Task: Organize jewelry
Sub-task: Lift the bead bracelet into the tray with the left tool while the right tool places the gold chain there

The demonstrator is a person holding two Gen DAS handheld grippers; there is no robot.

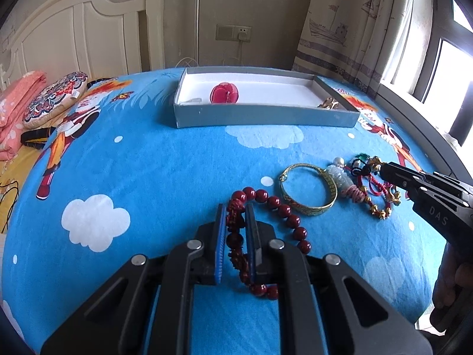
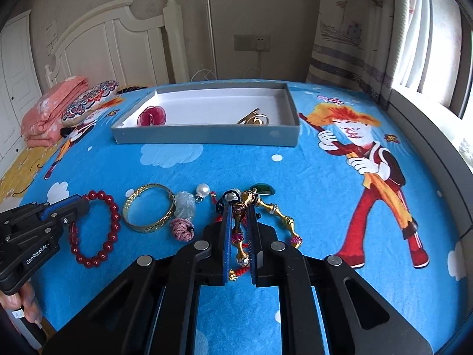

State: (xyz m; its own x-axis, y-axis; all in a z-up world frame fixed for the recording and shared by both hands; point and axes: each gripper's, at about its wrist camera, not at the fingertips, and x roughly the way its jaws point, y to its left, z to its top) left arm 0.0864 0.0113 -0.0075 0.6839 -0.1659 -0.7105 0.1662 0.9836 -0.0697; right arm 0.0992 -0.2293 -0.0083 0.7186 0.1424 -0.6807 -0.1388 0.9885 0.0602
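My left claw is closed down on one side of the red bead bracelet, its blue pads pressed against the carved beads; the rest of the loop lies on the blue cartoon bedsheet. My right claw is pinched tight on the gold-and-red charm bracelet, gripping a run of its gold beads while the other part of it trails off to the right on the sheet.

Between the two claws lie the loose pieces, crowded close together: a gold bangle, and touching its right edge a pale jade pendant with a pink knotted tassel just below it. A pearl charm sits just beside the pendant, near a dark cord tangle at the tip of my right claw.

Further back on the bed stands the shallow grey box, open, with a white lining. Inside it, a red flower ornament lies towards the left end and a gold piece rests towards the right end by the near wall. A folded pink blanket and a patterned cushion sit at the headboard, well apart from the jewelry.
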